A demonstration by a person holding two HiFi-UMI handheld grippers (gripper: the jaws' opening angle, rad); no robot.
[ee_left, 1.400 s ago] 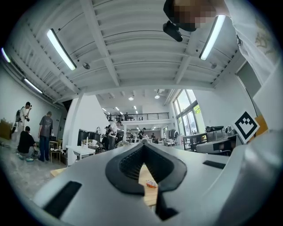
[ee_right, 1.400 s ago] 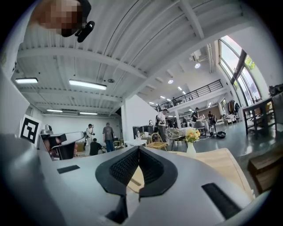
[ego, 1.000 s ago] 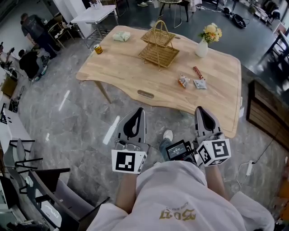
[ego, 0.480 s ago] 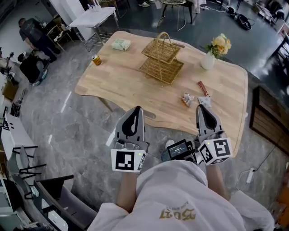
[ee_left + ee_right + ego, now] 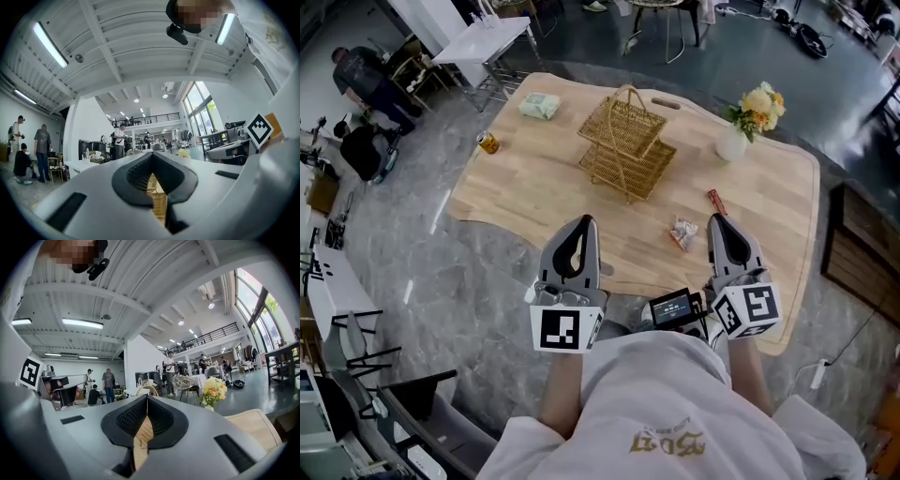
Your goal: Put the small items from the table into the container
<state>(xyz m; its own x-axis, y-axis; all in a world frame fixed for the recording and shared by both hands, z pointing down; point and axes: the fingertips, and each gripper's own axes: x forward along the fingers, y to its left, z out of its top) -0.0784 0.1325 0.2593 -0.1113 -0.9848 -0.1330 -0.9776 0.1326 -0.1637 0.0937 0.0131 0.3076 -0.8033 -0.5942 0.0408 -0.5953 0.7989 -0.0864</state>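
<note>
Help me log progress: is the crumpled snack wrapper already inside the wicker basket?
No, the snack wrapper lies on the bare wooden table, clearly apart from the wicker basket.

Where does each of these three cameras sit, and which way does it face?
Head view: on the person's head, facing steeply down at table, left gripper, right gripper; forearms, shirt show.
Left gripper view: on that gripper, facing along its shut jaws across the hall.
Right gripper view: the same, along its shut jaws.
Shared: head and left gripper views show the wicker basket.
</note>
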